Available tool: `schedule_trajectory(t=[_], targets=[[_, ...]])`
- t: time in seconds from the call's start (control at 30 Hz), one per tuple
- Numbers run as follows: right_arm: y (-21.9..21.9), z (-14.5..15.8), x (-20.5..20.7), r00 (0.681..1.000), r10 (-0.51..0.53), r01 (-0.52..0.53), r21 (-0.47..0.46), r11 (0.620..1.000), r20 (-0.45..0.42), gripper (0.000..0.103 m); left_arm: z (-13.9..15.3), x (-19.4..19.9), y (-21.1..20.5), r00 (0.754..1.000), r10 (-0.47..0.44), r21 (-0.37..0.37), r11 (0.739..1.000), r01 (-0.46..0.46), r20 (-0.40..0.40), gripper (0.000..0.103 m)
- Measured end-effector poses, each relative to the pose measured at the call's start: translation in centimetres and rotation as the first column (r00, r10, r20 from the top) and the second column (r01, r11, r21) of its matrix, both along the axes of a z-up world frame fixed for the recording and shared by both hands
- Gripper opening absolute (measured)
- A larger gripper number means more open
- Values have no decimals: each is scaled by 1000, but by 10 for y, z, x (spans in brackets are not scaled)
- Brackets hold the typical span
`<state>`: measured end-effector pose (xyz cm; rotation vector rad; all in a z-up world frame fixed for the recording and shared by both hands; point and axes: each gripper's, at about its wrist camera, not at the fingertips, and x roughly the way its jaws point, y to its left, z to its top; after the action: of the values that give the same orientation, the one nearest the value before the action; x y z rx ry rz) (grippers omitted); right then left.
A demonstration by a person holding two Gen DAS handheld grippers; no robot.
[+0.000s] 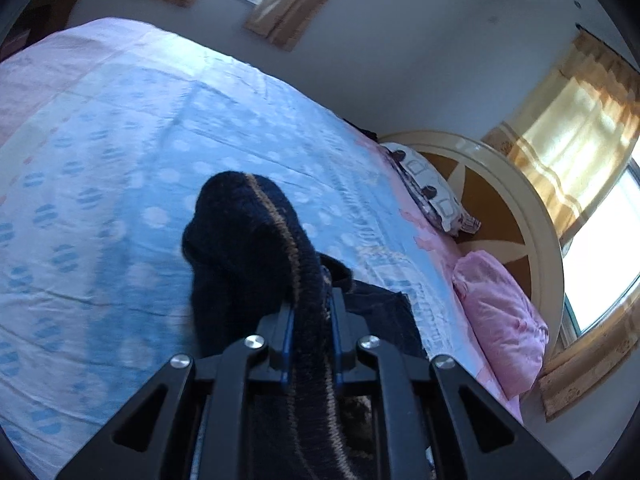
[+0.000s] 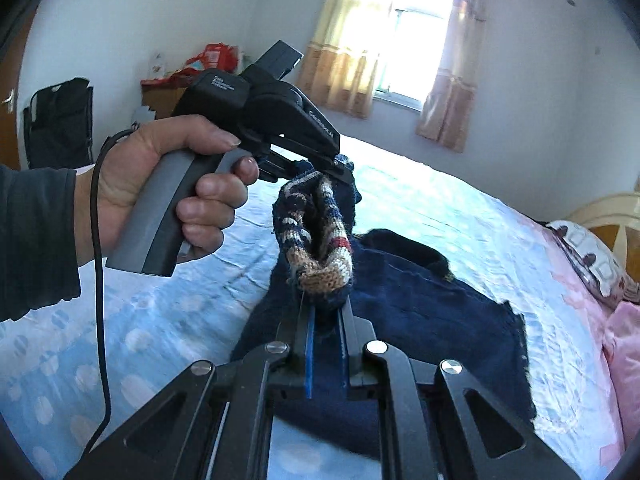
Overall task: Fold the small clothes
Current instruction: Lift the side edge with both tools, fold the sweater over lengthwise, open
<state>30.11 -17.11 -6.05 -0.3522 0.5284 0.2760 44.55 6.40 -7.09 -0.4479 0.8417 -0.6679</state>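
Note:
A small dark navy knitted sweater (image 2: pixel 420 304) with a tan, white and red striped hem lies partly on the bed, its near edge lifted. My right gripper (image 2: pixel 326 308) is shut on the striped hem (image 2: pixel 320 264), which bunches up above its fingers. My left gripper (image 2: pixel 340 170), held by a person's hand (image 2: pixel 176 184), is shut on the same hem a little farther back. In the left wrist view the left gripper (image 1: pixel 312 300) pinches a thick navy fold with a tan stripe (image 1: pixel 256 240) that rises over its fingers and hides the bed behind.
The bed carries a light blue spotted sheet (image 1: pixel 120 152) with pink borders. A patterned pillow (image 1: pixel 432 188) and a pink pillow (image 1: pixel 500 316) lie by the round headboard (image 1: pixel 520 208). A black cable (image 2: pixel 100 280) hangs from the left tool. Curtained windows are behind.

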Motion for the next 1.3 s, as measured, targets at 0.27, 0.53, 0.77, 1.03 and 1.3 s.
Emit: schedule_trajectory(t=[0.27, 0.53, 0.77, 1.03, 1.3], targets=[[-53, 6, -2, 998, -68, 69, 70, 995, -11, 8, 10, -2, -58, 998, -63, 27, 998, 62, 21, 15], [-111, 12, -11, 989, -148, 148, 112, 983, -11, 8, 15, -7, -118, 989, -141, 74, 988, 138, 40, 14], [-154, 9, -12, 975, -219, 222, 143, 964, -37, 8, 6, -9, -165, 981, -195, 96, 976, 193, 12, 14], [-196, -2, -13, 956, -280, 293, 192, 937, -93, 8, -4, -13, -210, 968, -250, 128, 960, 249, -11, 14], [-227, -25, -18, 929, -311, 354, 243, 903, -200, 8, -23, -15, -248, 953, -299, 162, 939, 302, -46, 10]])
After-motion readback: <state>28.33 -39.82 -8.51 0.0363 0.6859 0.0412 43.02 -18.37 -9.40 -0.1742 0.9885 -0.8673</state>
